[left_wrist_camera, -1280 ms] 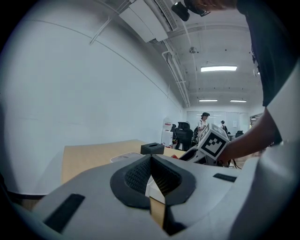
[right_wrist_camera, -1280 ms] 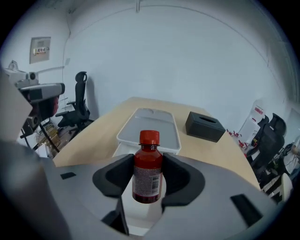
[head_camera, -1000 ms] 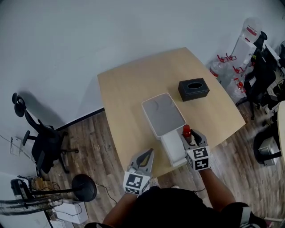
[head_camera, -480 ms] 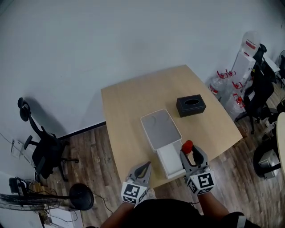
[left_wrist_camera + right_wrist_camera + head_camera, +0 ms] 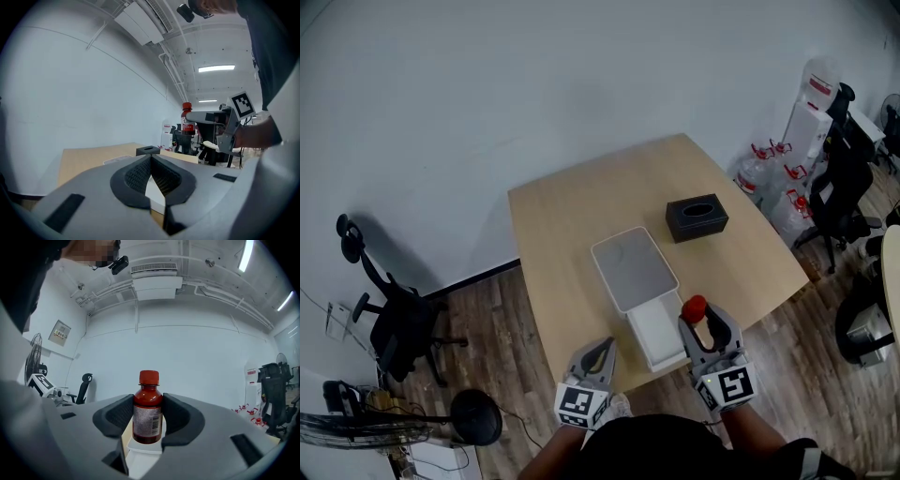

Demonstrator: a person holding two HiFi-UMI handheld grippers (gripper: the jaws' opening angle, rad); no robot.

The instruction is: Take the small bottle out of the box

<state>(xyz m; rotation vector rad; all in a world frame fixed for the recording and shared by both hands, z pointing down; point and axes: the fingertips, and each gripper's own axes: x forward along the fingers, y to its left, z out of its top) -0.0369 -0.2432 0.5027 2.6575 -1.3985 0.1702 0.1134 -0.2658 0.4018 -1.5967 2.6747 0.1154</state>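
Your right gripper pinches the small red-capped brown bottle, raised at lower centre-right over the near end of the open white rectangular box. Your left gripper is pressed together, empty. Extraction looks done; 1 step may remain, setting it down.

right gripper clamps the bottle; left gripper closed.

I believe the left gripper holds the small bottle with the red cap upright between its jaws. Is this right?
Not quite: it is the right gripper that holds the small bottle with the red cap upright between its jaws, as the right gripper view shows. The left gripper is shut with nothing in it.
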